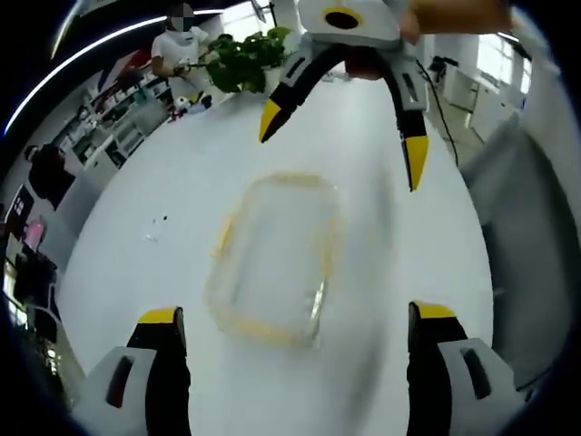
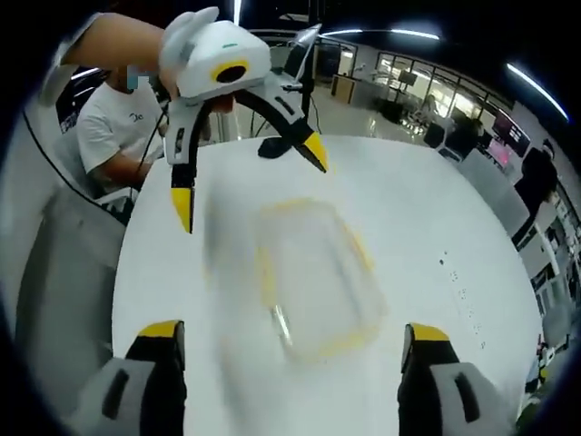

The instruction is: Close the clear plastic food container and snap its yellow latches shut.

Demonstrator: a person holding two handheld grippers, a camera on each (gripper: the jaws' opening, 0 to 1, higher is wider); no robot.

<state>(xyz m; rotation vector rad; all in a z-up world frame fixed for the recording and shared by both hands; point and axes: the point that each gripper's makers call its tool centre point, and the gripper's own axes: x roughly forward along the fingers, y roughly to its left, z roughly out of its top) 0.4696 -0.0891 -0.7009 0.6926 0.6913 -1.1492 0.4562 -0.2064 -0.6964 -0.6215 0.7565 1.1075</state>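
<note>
The clear plastic container with yellow trim lies flat on the white table, blurred by motion. Whether its latches are snapped I cannot tell. My left gripper stands open at the container's near end, its yellow-tipped jaws wider than the box. Across from it, my right gripper hangs open above the far end. In the right gripper view the container lies just ahead of my open right gripper, and the left gripper hovers open beyond it.
A potted green plant stands at the table's far end, with a person in a white shirt behind it. Small specks lie left of the container. The table's edge curves by on the right, with desks and shelves beyond.
</note>
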